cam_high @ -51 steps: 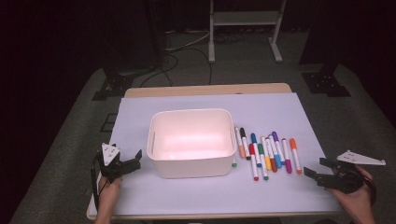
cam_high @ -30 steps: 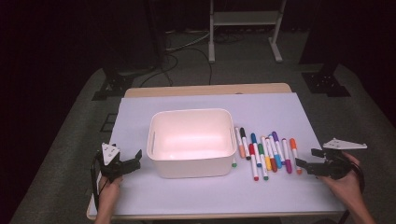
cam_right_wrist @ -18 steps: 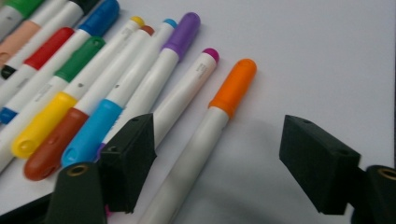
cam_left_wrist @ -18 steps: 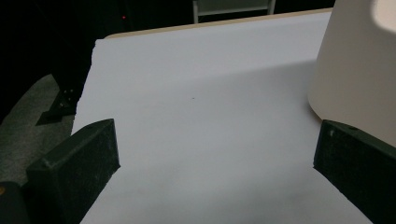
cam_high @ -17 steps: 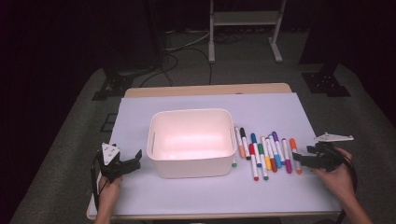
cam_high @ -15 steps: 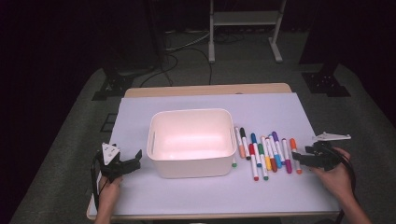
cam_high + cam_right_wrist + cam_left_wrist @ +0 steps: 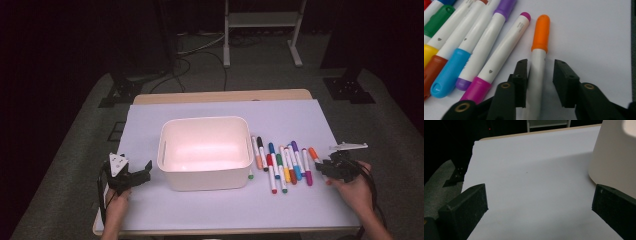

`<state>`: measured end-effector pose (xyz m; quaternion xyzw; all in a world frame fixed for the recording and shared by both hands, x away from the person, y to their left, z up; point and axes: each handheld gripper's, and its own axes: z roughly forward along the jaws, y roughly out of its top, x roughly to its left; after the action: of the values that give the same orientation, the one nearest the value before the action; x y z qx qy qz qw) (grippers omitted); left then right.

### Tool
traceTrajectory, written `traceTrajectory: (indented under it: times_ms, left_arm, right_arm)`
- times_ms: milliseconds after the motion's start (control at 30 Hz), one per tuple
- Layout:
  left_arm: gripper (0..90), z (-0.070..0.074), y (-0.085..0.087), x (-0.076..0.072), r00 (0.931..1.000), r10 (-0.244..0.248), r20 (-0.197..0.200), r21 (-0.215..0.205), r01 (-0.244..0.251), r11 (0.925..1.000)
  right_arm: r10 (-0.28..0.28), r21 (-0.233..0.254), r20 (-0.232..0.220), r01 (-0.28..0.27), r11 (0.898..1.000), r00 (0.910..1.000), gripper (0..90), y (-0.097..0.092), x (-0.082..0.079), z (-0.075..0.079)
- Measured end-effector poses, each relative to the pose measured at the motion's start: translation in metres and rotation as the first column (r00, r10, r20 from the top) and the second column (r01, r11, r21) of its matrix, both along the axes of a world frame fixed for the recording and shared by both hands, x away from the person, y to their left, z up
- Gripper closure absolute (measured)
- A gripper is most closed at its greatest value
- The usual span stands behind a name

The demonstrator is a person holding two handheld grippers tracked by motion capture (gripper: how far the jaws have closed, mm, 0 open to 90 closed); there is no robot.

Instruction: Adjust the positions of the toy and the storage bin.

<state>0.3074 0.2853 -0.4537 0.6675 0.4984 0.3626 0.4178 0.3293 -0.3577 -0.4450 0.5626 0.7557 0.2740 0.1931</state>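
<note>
Right hand-held gripper (image 7: 540,83) now inward, jaws just closing astride orange-capped marker (image 7: 538,60), unpinched; bare table (image 7: 594,37) beyond.

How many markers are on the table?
10, roughly: side by side right of the white bin, the orange marker between the right gripper's jaws, which have just been closing; overlaps may hide some.

No brand, word or number can be read anywhere. Small grey print is seen along the white barrel of the magenta-capped marker (image 7: 499,53), near its tip end, but it is too blurred to be made out. A tiny dark heart-like sign is stamped low on that same barrel, and a matching one is spotted on the barrel of the green-capped marker (image 7: 435,23). Nothing legible is found on the white bin (image 7: 204,151).
</note>
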Motion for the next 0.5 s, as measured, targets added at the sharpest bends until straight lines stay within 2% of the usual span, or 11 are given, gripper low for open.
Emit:
traceTrajectory:
  times_ms: [67, 167, 367, 467, 500]
  left_arm:
    - [0.0, 0.0, 0.0, 0.0, 1.0, 0.0, 0.0, 0.0, 0.0, 1.0]
    - [0.0, 0.0, 0.0, 0.0, 1.0, 0.0, 0.0, 0.0, 0.0, 1.0]
    - [0.0, 0.0, 0.0, 0.0, 1.0, 0.001, -0.001, 0.001, -0.001, 1.0]
    - [0.0, 0.0, 0.0, 0.0, 1.0, 0.003, -0.001, -0.001, -0.003, 1.0]
    - [0.0, 0.0, 0.0, 0.0, 1.0, 0.003, 0.0, 0.0, -0.003, 1.0]
  right_arm:
    - [-0.014, -0.002, -0.004, 0.014, 1.0, 0.9999, 72.0, -0.001, 0.0, 0.001]
    - [-0.017, 0.0, -0.003, 0.017, 1.0, 0.9999, 75.2, -0.003, 0.0, 0.001]
    - [0.0, 0.031, -0.014, 0.0, 1.0, 0.9999, 75.8, -0.006, 0.0, 0.004]
    - [0.025, 0.06, -0.004, -0.025, 0.998, 0.9997, 75.9, -0.006, -0.001, 0.013]
    - [0.041, 0.076, 0.008, -0.041, 0.996, 0.9991, 75.9, -0.004, -0.002, 0.02]
